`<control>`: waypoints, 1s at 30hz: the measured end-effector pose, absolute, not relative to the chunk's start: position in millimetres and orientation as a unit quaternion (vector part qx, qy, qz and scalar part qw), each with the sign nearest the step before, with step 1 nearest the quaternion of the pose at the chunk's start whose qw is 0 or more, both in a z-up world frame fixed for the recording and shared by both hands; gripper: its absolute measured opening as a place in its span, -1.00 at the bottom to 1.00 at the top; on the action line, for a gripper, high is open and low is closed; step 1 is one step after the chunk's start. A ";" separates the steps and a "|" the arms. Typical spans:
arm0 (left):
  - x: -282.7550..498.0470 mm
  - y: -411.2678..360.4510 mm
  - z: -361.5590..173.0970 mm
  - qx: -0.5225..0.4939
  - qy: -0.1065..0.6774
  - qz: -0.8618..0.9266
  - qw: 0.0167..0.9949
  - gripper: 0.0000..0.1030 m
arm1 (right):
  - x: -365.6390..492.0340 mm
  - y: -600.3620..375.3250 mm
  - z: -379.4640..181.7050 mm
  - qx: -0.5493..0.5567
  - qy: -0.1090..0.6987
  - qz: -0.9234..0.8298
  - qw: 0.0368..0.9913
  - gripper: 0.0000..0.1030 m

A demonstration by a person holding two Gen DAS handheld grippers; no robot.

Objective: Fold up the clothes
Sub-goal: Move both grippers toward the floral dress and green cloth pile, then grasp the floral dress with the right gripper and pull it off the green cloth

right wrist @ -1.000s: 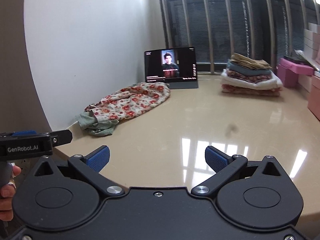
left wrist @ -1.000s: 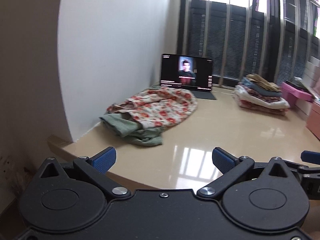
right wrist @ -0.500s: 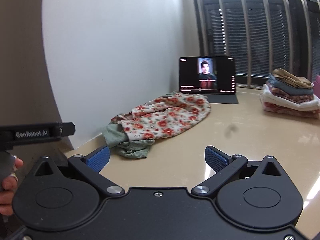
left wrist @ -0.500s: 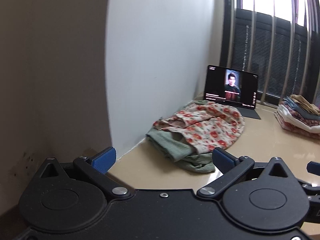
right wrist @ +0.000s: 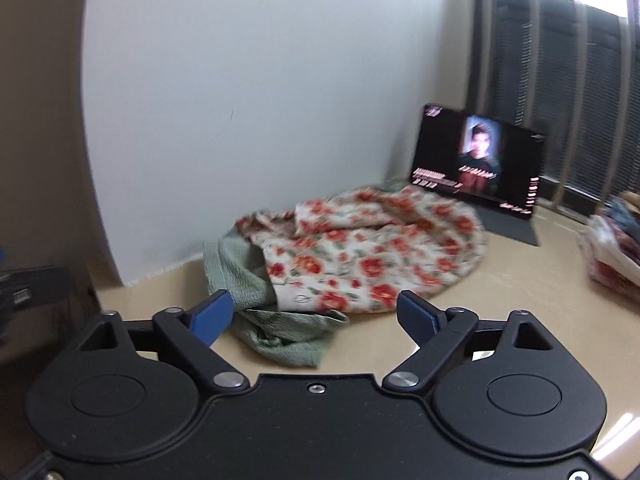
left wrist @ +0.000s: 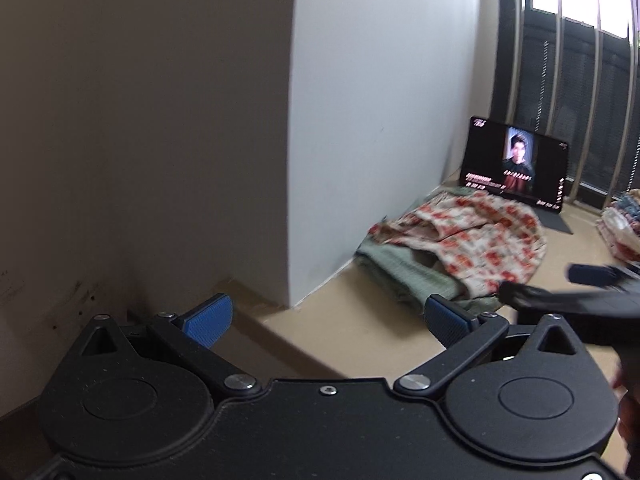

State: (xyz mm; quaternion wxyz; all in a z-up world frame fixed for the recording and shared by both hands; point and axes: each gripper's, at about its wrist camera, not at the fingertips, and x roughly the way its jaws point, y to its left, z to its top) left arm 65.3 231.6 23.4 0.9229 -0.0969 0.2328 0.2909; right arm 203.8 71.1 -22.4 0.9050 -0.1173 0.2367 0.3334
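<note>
Floral garment unheld before closing right jaws, left jaws wide; no legible writing.

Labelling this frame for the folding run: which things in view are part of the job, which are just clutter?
Job: floral garment, green garment under it, folded stack, right gripper closing on nothing, left gripper open.
Clutter: tablet, wall.

surface: beige ledge | on it: floral garment, green cloth, tablet, folded stack
</note>
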 end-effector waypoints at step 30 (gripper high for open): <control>149.8 165.2 -4.6 -0.065 0.267 0.144 0.951 0.96 | 233.1 -139.5 22.3 0.081 0.212 0.249 0.942 -0.96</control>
